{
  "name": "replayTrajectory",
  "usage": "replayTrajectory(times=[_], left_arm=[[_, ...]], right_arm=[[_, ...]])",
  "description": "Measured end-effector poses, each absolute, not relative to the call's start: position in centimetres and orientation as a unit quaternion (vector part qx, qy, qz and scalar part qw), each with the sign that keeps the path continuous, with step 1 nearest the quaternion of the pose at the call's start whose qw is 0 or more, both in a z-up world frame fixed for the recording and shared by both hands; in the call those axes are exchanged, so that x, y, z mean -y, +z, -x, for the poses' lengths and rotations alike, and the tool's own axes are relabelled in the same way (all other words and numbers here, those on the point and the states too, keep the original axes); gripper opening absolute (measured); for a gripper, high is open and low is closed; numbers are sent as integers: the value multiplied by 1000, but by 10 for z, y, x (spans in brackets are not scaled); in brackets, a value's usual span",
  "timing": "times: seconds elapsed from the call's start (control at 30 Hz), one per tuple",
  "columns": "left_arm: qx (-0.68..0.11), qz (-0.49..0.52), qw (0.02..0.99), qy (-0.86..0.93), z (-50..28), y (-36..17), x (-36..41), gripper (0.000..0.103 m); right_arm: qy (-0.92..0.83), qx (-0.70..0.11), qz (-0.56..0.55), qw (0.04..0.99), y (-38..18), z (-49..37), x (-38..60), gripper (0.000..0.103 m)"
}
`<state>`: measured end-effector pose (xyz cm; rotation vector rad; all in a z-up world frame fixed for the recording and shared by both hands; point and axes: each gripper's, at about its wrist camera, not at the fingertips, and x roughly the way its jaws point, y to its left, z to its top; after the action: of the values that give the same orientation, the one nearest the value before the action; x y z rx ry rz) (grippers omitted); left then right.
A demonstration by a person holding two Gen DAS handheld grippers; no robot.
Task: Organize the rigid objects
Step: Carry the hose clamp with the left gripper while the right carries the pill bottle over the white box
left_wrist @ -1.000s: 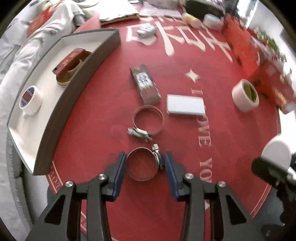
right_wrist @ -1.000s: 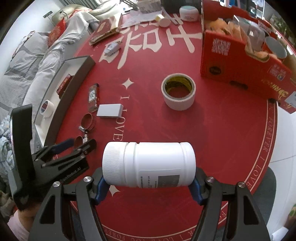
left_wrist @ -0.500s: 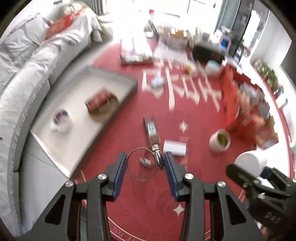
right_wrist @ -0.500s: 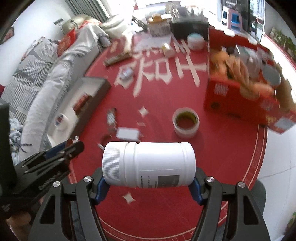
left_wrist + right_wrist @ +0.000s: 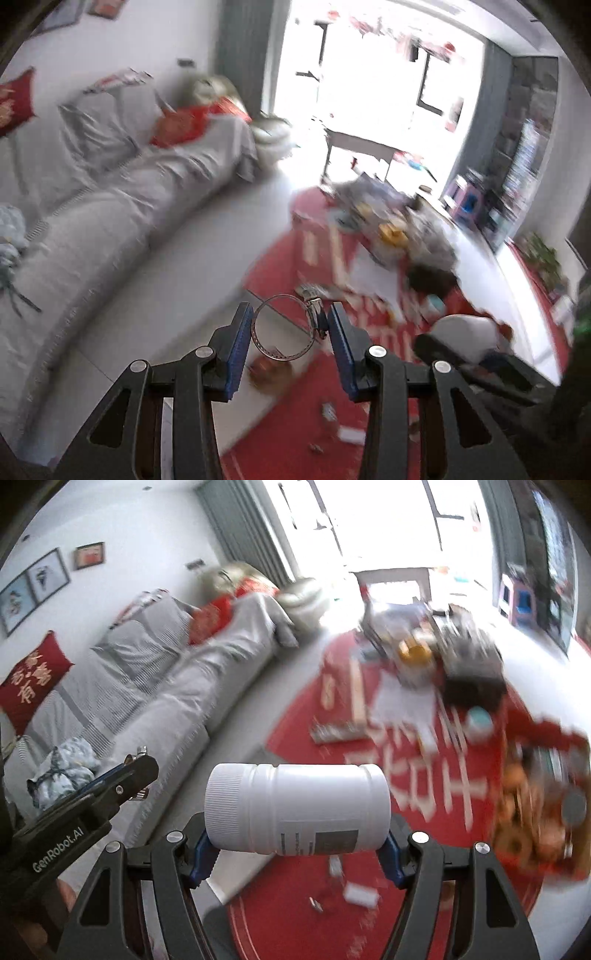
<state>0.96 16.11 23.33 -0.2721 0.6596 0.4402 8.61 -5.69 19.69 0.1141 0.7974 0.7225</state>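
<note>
L gripper [image 5: 290, 332] pinches a metal hose clamp [image 5: 286, 326] between its blue pads [image 5: 238, 341]: ring held roughly flat, screw housing against the R-side pad, whole thing up in the air above the red round table [image 5: 295, 435]. R gripper [image 5: 295, 843] is clamped on a white plastic jar [image 5: 297, 808], lying sideways w/ ribbed lid to the L and a grey label patch facing the cam; it too is lifted well clear of the table. In the R wrist view the L gripper shows at lower L, black w/ "GenRobot.AI" on its side, just beside the jar's lid end; in the L wrist view the jar shows as a pale blur to the R of the clamp. Rel. to the table: below the clamp, near the table's L edge, a blurred brown-red item, can't tell what it is; a few small bits on the near part of the cloth, incl. a small white box [image 5: 360, 893]; clutter of boxes and papers at the far end, too blurred to name; a red carton [image 5: 543, 760] at the R side. Grey sofa [image 5: 110, 206] w/ red cushions sits well L of the table; bright window beyond the far end.
</note>
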Motion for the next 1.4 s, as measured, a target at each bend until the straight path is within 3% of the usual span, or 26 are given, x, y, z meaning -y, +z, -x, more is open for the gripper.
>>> replayTrajectory(times=[0.27, 0.73, 0.97, 1.4], left_arm=[[-338, 137, 882, 299, -26, 195, -225, 45], [-454, 160, 806, 344, -77, 41, -281, 45], [-480, 161, 788, 350, -91, 8, -290, 45], [-499, 169, 774, 351, -99, -16, -298, 45]], right_arm=[[369, -353, -25, 859, 225, -111, -16, 71], [353, -438, 71, 824, 95, -143, -107, 71], [348, -482, 77, 801, 54, -165, -129, 71], [350, -496, 88, 790, 33, -175, -145, 71]])
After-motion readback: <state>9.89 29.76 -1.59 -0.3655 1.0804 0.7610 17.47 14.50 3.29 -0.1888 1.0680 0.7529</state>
